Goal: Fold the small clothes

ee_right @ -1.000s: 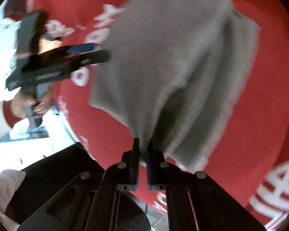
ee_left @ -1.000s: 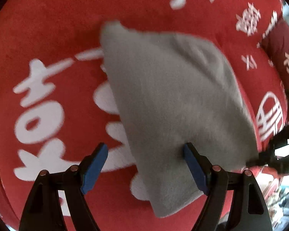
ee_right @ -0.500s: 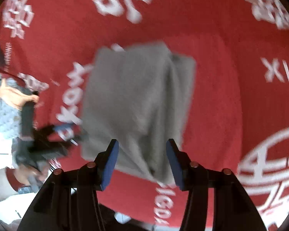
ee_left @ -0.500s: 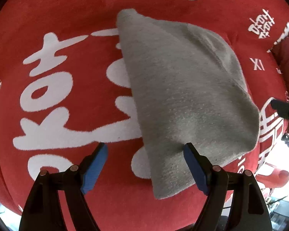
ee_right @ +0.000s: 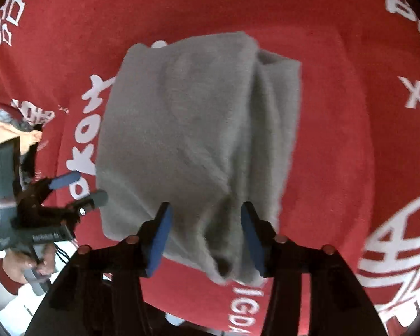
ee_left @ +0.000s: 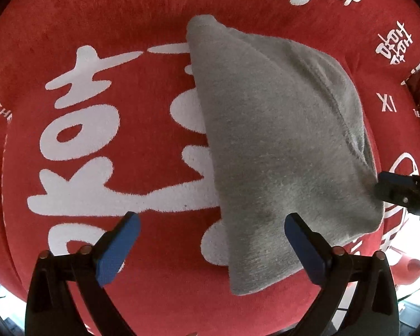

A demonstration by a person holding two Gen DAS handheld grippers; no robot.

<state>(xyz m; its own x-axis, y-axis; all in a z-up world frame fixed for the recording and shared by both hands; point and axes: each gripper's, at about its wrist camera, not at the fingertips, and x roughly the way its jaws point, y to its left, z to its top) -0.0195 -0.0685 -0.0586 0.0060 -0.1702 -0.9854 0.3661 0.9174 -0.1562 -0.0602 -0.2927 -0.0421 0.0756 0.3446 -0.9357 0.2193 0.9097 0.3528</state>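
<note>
Here: folded grey cloth (ee_left: 280, 151) flat on red cover (ee_left: 131, 22) with white characters. Left gripper (ee_left: 212, 229) above cloth's near edge, jaws just widened, fully apart, gripping nothing. Right gripper (ee_right: 204, 226) jaws just parted, clear of fabric. Cloth's near corner blurred; cover lettering partly hidden beneath cloth; cover edges cut off.

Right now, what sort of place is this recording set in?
Probably a home bedroom or living space: a grey garment lies on a plush red cover with white celebratory lettering, likely over a bed or cushion.
</note>
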